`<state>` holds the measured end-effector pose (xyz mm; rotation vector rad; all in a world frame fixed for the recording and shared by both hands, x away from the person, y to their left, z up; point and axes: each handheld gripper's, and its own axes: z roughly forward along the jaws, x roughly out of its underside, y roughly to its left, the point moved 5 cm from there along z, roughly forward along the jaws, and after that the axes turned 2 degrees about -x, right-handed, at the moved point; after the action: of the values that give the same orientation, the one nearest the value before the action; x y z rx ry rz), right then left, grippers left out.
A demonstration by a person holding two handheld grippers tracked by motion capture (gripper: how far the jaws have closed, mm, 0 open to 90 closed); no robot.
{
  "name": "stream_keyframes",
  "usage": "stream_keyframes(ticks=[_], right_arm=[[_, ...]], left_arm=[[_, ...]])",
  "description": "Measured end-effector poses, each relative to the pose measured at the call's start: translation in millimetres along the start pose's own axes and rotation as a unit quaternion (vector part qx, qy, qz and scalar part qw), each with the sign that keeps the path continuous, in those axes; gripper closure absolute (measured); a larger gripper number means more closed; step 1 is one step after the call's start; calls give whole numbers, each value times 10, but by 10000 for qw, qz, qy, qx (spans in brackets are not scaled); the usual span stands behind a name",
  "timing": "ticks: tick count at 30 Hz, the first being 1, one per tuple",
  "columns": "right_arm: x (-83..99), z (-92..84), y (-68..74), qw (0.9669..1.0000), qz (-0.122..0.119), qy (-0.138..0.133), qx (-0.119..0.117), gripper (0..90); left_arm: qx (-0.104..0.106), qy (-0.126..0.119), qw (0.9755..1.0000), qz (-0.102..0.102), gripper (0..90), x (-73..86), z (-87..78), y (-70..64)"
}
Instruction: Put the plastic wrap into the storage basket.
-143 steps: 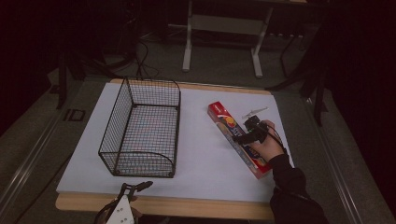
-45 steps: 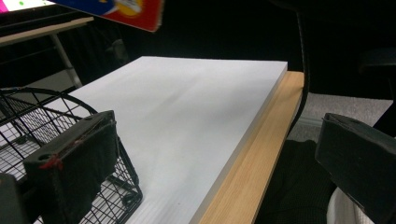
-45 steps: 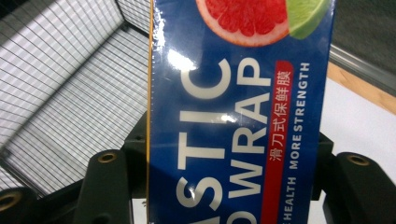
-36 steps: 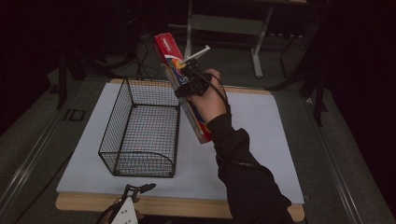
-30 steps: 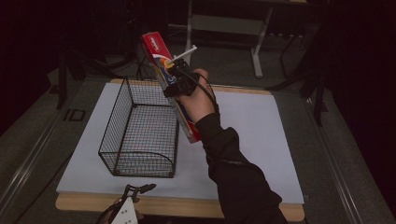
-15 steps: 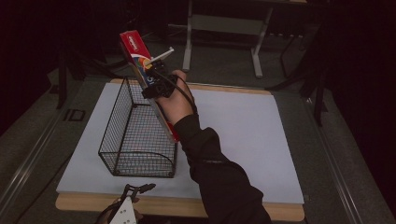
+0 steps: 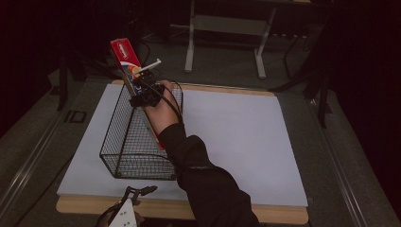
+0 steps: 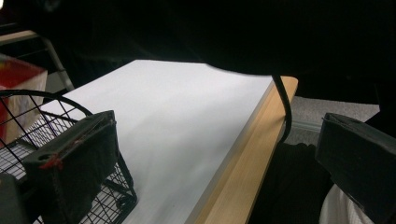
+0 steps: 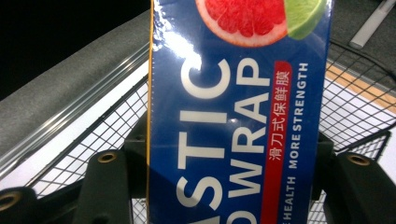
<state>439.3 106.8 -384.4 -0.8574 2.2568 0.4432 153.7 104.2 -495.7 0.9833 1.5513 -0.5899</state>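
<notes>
A long blue and red plastic wrap box (image 7: 124, 49) is held tilted over the black wire basket (image 7: 127, 151), its red end up and toward the far left. My right gripper (image 7: 142, 89) is shut on the box's middle. In the right gripper view the box (image 9: 238, 116) stands between the two jaws, with basket wire (image 9: 355, 107) behind it. Whether the box's lower end is inside the basket I cannot tell. My left gripper (image 7: 137, 191) rests at the table's near edge. Its jaws stand wide apart in the left gripper view (image 8: 215, 168), with nothing between them.
A white sheet (image 7: 246, 137) covers the wooden table, and its right half is bare. The basket's near corner (image 8: 28, 140) stands just left of my left gripper. A metal stand (image 7: 222, 28) and dark floor lie beyond the far edge.
The box lay on the table's right side earlier. Over the last second my right hand carried it left and slightly down, over the basket. The left gripper stayed put.
</notes>
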Motion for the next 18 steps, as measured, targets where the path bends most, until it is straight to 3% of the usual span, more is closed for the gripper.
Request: stream_keyframes(ticks=[11, 18], right_arm=[[272, 354, -94, 9996, 244, 116, 65, 397], [412, 509, -127, 9983, 417, 398, 102, 394]], left_arm=[[54, -28, 10000, -29, 1, -7, -9, -6], [140, -87, 9999, -37, 1, -20, -16, -21]])
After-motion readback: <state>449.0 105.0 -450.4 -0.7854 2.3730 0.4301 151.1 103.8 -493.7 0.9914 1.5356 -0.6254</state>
